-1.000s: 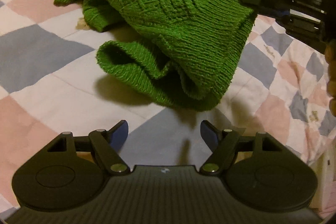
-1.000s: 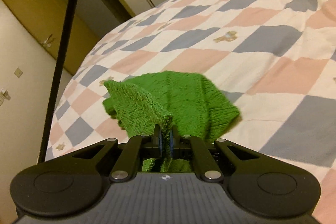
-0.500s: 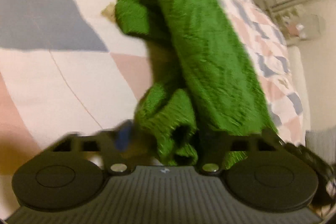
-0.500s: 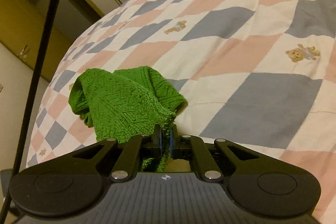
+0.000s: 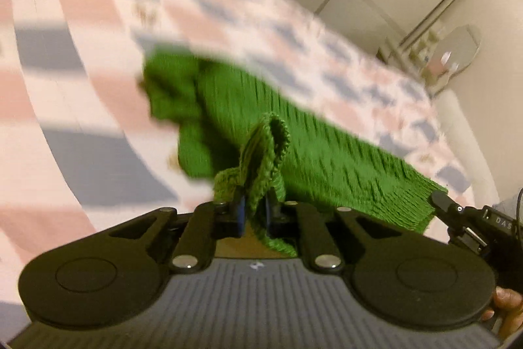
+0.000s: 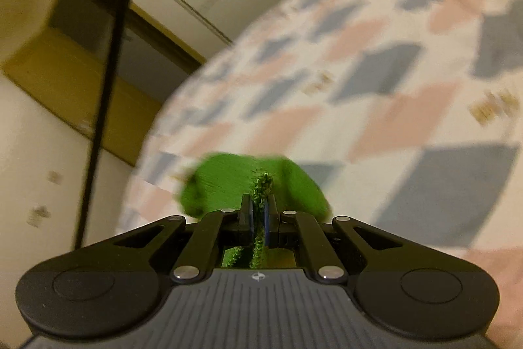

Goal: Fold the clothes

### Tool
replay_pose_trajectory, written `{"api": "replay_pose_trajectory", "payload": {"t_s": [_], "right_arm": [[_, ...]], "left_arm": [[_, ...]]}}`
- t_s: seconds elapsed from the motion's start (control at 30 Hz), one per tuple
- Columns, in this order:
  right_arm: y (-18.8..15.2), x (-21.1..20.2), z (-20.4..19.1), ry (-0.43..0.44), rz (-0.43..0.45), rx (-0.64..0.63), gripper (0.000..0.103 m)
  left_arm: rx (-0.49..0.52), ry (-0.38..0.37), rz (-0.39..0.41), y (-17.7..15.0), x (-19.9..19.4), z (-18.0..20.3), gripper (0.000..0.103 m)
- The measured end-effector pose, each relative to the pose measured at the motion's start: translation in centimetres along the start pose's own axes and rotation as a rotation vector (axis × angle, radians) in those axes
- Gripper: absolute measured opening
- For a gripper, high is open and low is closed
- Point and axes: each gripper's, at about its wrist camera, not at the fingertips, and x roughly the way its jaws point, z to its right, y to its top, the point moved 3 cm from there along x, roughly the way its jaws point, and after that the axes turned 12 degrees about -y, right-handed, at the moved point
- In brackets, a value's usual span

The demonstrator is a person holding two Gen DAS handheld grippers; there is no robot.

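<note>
My left tongs (image 5: 254, 211) pinch a fold of the green sweater (image 5: 327, 152); my right tongs (image 6: 259, 215) clamp its edge at three o'clock (blurred), above the checkered quilt (image 5: 81, 71).

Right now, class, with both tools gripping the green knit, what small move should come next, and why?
Probably draw the tools apart. The left tool pinches a bunched edge, the right tool another, and the green knit between them lies rumpled on the quilt.

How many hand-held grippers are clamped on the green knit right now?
2. The left hand-held gripper pinches a bunched edge near its camera; the right hand-held gripper pinches another edge of the green knit, at the right in the left wrist view. No other grip shows.
</note>
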Motion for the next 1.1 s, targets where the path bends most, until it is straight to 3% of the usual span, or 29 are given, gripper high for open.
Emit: {"api": "replay_pose_trajectory", "payload": {"t_s": [0.17,0.37,0.47,0.63,0.7,0.73,0.8,0.93,1.1], "right_arm": [[3.5,-5.8,-5.2,0.137,0.097,-0.047,0.004],[6.6,-14.2,-9.8,0.253,0.222,-0.076,0.004],[7.8,-18.4,-11.6,0.275,0.29,-0.082,0.005],[8.8,-22.7,-13.2,0.225,0.388,-0.071,0.005],[8.8,-23.1,-13.1,0.173,0.39,-0.051,0.005],[8.5,-23.0,-12.8,0.139,0.383,-0.046,0.005],[7.2,-22.4,-11.4,0.05,0.345,-0.029,0.005],[2.7,-19.6,-6.7,-0.105,0.197,0.042,0.005],[-3.2,-15.8,0.8,-0.351,0.014,0.182,0.006]], "left_arm": [[0.117,0.015,0.17,4.5,-9.3,5.7,0.003],[0.235,0.003,0.286,8.8,-16.9,12.1,0.0],[0.289,-0.044,0.336,10.5,-19.6,14.7,0.0],[0.394,-0.077,0.42,12.4,-22.6,17.4,0.0],[0.349,-0.096,0.343,12.1,-21.6,16.4,0.005],[0.322,-0.103,0.299,11.8,-20.9,15.8,0.017],[0.282,-0.093,0.182,10.1,-18.3,13.9,0.029],[0.174,-0.029,-0.148,3.3,-10.4,8.6,0.03],[0.141,0.025,-0.434,-3.7,-1.9,4.5,0.029]]}}
